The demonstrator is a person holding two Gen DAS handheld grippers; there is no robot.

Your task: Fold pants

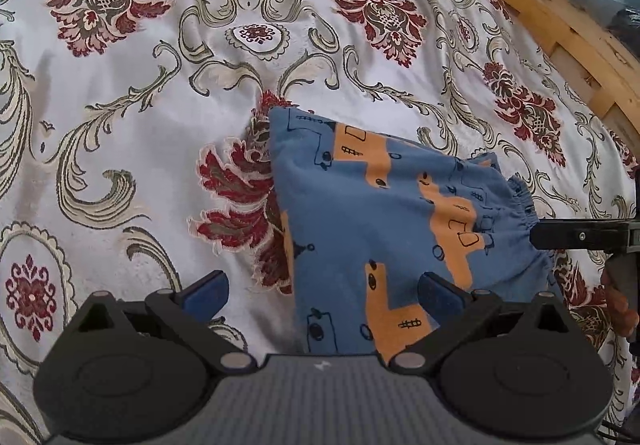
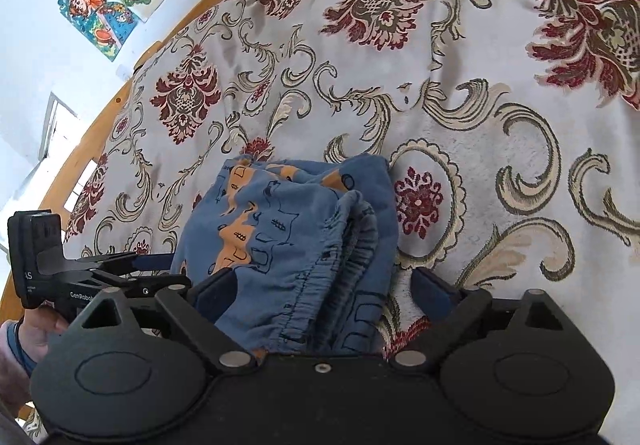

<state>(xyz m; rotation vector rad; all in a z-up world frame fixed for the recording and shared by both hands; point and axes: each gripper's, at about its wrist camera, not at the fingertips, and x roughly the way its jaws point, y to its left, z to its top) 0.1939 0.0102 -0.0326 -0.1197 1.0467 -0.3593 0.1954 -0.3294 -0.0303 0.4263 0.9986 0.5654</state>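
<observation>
Since the pants (image 1: 384, 229) are already down to a small blue-and-orange bundle on the flowery bedspread (image 1: 120, 105), I'd say we're near the end and it's mostly about tidying. My left gripper (image 1: 324, 295) has its fingers spread wide with nothing in them, one pad over the near edge of the cloth, the other over bare bedspread. Right gripper (image 2: 316, 295) is wide open too, straddling the gathered waistband (image 2: 344, 245) without pinching it, as far as I can tell. In the left view it comes in from the side at that same waistband end. My take: press the stacked layers flat before letting go, and pinch all the layers together if anything needs shifting, or the top one slides.
</observation>
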